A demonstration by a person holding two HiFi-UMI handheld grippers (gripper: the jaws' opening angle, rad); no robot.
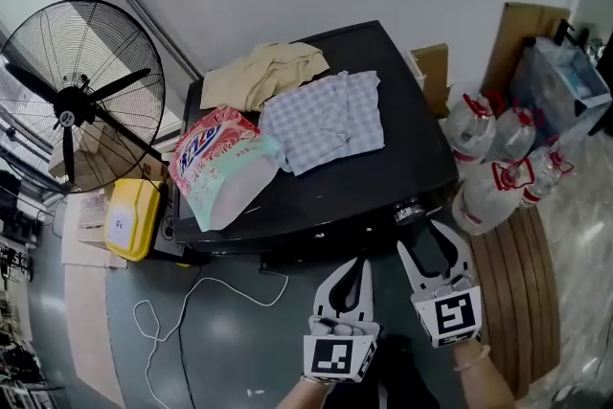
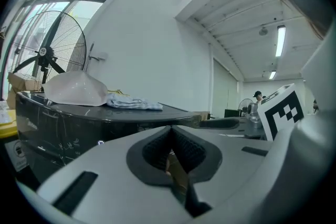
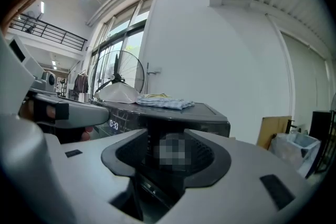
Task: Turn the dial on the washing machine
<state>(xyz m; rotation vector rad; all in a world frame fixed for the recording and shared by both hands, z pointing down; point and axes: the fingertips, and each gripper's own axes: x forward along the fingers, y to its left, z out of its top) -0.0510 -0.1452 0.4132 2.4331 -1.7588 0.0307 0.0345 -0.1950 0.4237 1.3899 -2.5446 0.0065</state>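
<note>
**Grey floor, white wall: both grippers low before black washer**

Grey floor underfoot, plain white wall at back.

R gripper (image 1: 421,239): jaws spread apart, nothing between pads. Tips aimed at washer front, near it but not touching. Washer's front-right corner framed in the gap in the right gripper view.

L gripper (image 1: 356,265): jaws closed tip to tip, nothing pinched. Just left of R gripper & a bit further back from washer. Marker cube on each gripper; hands at btm edge of head view.

Silver dial (image 1: 409,212) on front panel of washing machine (image 1: 383,172), by front-right corner, just beyond R gripper's tips, untouched. Lit digits (image 3: 114,124) on same panel, further left.

On washer top:
- detergent bag (image 1: 218,166) at front-left corner, reaching front edge
- checked shirt (image 1: 326,120) mid-top, touching bag
- beige cloth (image 1: 263,72) twd back-left corner, touching shirt

Around washer:
- big black fan (image 1: 77,91) to its left
- yellow container (image 1: 132,217) on floor by front-left corner
- white cable (image 1: 182,302) looped on floor in front
- clear jugs (image 1: 488,158) w/ red caps off right side
- cardboard (image 1: 517,43) against wall behind jugs
- wooden slats (image 1: 517,292) on floor at right
</note>
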